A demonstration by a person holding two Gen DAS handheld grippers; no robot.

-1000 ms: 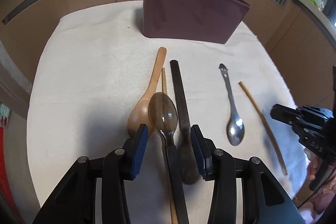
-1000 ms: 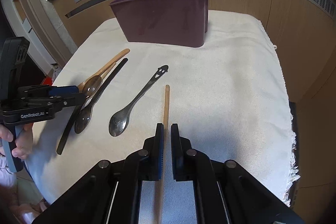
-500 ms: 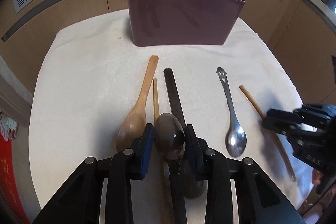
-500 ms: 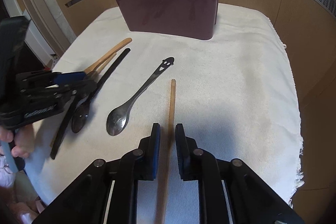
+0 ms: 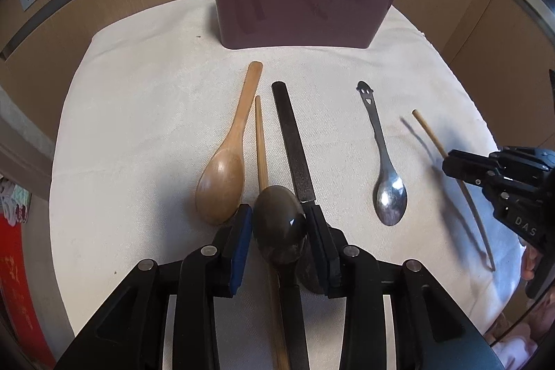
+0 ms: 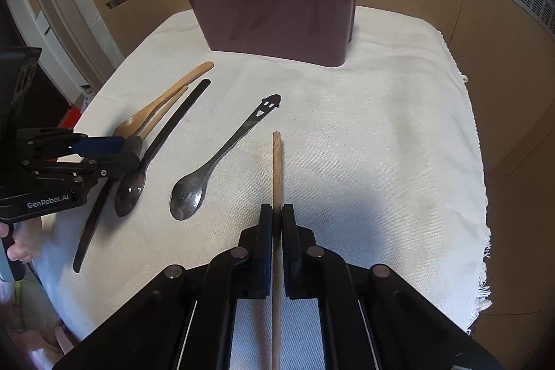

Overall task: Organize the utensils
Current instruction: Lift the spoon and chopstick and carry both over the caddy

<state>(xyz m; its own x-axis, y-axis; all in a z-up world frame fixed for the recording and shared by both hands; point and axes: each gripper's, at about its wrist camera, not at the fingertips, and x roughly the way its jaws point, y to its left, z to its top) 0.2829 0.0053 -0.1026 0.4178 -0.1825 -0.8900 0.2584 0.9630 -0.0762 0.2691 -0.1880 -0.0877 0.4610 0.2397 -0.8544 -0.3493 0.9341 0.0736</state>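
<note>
Left hand-held gripper (image 5: 279,224) and right hand-held gripper (image 6: 274,231) both clamped, held low

Maroon bin (image 5: 298,13), cream woven cloth (image 5: 145,113), tan wooden spoon (image 5: 225,169) (steel spoon (image 5: 388,193) bears a cut-out smiling face).

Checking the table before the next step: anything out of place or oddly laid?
The two chopsticks are split up: one lies wedged between the wooden spoon and a black-handled utensil, while the right gripper holds the other. Nothing spilled or damaged.
</note>
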